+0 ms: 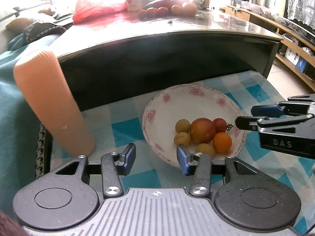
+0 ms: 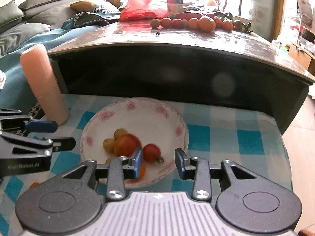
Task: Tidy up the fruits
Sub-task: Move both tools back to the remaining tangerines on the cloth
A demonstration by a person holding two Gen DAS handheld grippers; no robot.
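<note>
Right claw (image 2: 159, 162) open; red tomato (image 2: 151, 152) stem (image 2: 160, 160) points right.

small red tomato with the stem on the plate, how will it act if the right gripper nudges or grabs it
The red tomato looks round and smooth, so a nudge would probably roll it across the glossy plate. Its stem may stop the roll early. Likely soft-skinned: the open right gripper should close gently.
</note>
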